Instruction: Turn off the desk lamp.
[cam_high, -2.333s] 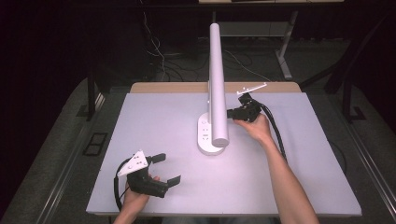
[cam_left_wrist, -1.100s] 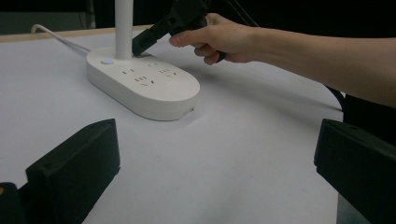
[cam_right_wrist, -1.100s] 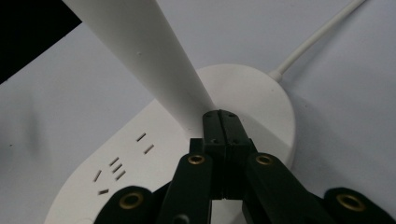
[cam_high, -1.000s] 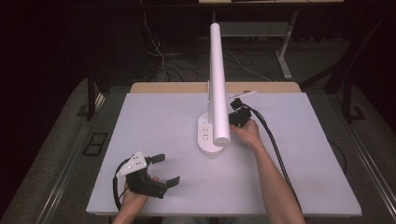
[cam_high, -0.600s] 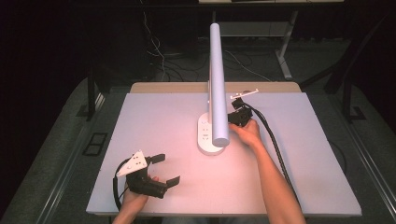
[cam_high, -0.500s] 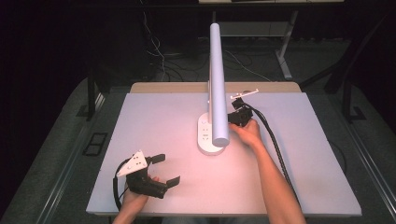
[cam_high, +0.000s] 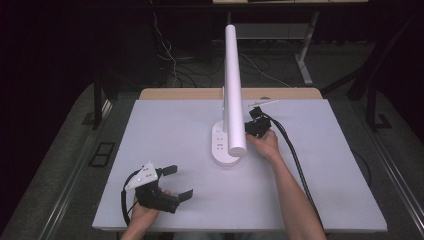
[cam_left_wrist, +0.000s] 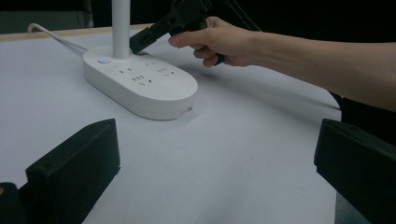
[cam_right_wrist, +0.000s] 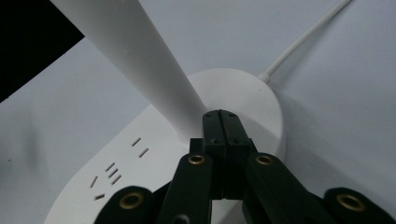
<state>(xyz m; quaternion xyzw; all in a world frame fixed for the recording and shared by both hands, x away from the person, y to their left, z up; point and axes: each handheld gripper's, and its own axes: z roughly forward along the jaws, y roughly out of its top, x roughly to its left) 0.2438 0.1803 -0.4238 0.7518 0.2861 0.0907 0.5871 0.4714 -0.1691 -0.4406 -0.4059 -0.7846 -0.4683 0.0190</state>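
The right tool (cam_right_wrist: 221, 122) has moved in, jaws closed, to the lamp base (cam_right_wrist: 233, 93); left tool (cam_high: 174, 181) wide open, empty.

The left gripper (cam_high: 174, 181) sits low near the person's side, jaws spread wide apart. The right gripper (cam_high: 252, 125) reaches forward on an outstretched forearm, jaws pressed together.

White desk lamp (cam_high: 231, 100) stands mid worktop (cam_high: 165, 125). Right hand-held gripper (cam_high: 254, 125) sits right up against its base; left hand-held gripper (cam_high: 172, 182), jaws apart, rests near the front-left edge.
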